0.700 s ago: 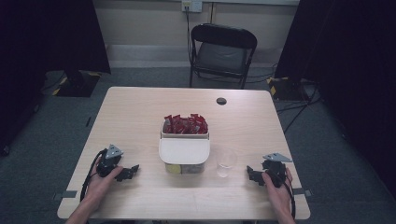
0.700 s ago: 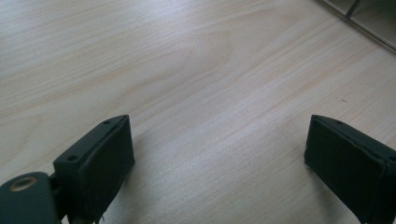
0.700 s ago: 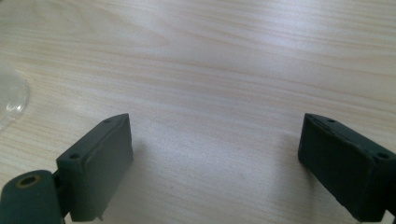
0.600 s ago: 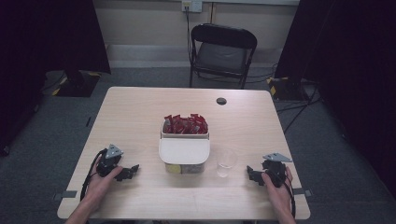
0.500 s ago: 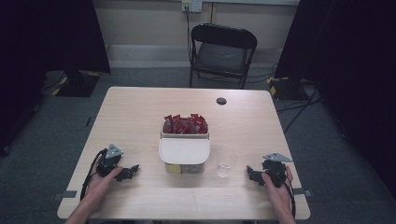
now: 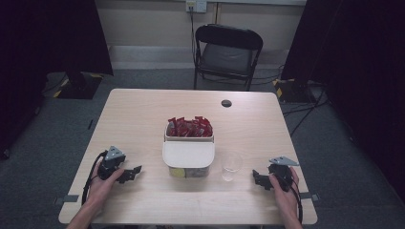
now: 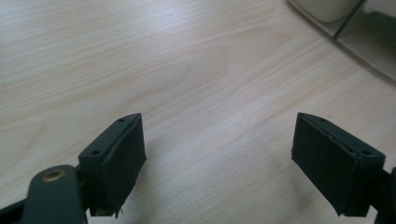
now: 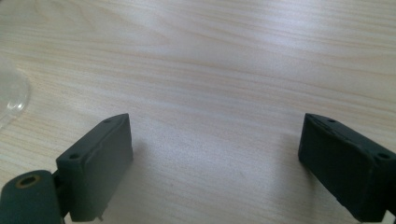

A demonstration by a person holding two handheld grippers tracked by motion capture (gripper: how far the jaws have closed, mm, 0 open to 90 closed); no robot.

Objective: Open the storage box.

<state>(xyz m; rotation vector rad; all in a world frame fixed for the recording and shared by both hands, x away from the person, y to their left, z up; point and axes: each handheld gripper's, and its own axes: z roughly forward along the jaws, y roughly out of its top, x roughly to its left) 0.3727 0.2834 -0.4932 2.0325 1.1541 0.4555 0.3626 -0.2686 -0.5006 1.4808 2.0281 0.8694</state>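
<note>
My left gripper (image 6: 135, 172) rests on the wooden table (image 6: 143, 114) at the near left, held by a hand, its jaws pointing toward the middle. In the left gripper view its jaws (image 7: 217, 163) stand wide open over bare wood. My right gripper (image 6: 256, 179) lies at the near right in the other hand, jaws facing inward. In the right gripper view it (image 8: 215, 168) is open with nothing between its fingers. Between the two stand a white box (image 6: 188, 154) with a lid, an open box of red packets (image 6: 189, 128) behind it, and a clear plastic cup (image 6: 231, 166).
A small black round object (image 6: 226, 103) lies on the far part of the table. A black folding chair (image 6: 227, 52) stands behind the far edge. The cup's rim (image 8: 11, 95) shows at the left edge of the right gripper view.
</note>
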